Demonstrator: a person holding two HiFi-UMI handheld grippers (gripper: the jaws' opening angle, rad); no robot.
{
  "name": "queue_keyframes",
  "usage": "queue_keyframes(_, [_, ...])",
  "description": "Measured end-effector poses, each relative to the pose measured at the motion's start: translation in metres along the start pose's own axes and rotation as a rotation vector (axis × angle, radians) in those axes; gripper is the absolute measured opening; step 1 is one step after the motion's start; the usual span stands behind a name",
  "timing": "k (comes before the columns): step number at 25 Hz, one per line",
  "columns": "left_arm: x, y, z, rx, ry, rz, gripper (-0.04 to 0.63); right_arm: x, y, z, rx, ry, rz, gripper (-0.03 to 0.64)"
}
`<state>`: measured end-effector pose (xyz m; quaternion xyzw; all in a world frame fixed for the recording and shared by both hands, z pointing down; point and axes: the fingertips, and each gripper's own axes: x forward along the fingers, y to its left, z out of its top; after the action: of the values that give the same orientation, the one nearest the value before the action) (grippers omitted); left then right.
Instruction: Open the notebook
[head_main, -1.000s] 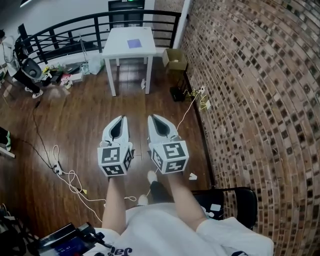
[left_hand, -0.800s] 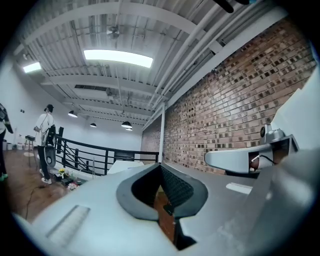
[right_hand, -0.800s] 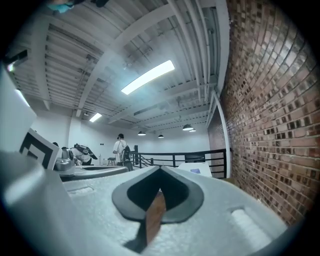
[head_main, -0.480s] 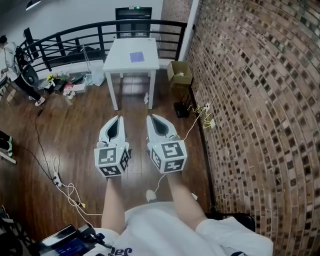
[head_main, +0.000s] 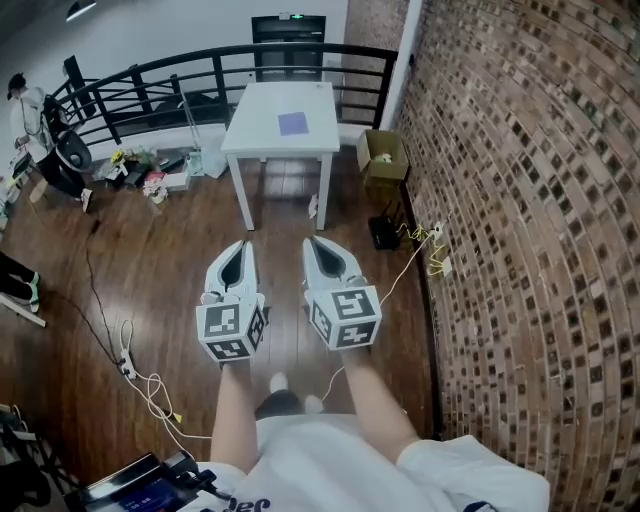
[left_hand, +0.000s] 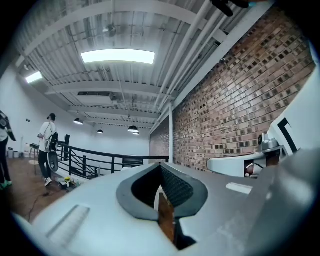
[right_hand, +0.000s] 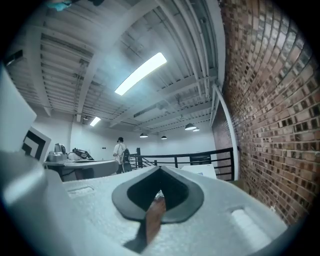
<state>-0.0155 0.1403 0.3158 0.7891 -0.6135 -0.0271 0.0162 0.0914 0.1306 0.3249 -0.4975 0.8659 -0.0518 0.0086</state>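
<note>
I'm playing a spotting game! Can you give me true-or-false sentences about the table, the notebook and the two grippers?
The purple notebook lies on the white table. True.
The left gripper holds the notebook. False: its jaws are together, empty, well short of the table.
The right gripper is shut. True.
The cardboard box sits on the table. False: it stands on the floor beside the table, near the brick wall.

Dark wooden floor (head_main: 150, 250), brick wall (head_main: 520, 200) on the right, white table (head_main: 258, 135) before a black railing (head_main: 130, 85).
</note>
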Motion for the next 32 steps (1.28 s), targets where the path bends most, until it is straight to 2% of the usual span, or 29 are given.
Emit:
queue_keyframes(5, [0.041, 0.034, -0.015, -0.013, 0.028, 0.003, 0.017, 0.053, -0.001, -0.01, -0.004, 0.026, 0.013, -0.014])
queue_keyframes(9, [0.093, 0.061, -0.007, -0.019, 0.011, -0.038, 0.017, 0.106, -0.011, 0.002, -0.022, 0.013, -0.013, -0.014])
queue_keyframes(17, [0.166, 0.138, -0.002, -0.03, 0.006, -0.043, 0.017, 0.204, -0.007, 0.014, -0.036, 0.015, -0.031, -0.014])
queue_keyframes(25, [0.223, 0.174, -0.007, -0.047, 0.017, -0.055, 0.017, 0.275, -0.012, 0.011, -0.042, 0.034, -0.02, -0.014])
queue_keyframes(32, [0.291, 0.199, -0.022, -0.049, 0.033, -0.038, 0.017, 0.338, -0.048, 0.001, -0.017, 0.049, -0.01, -0.014])
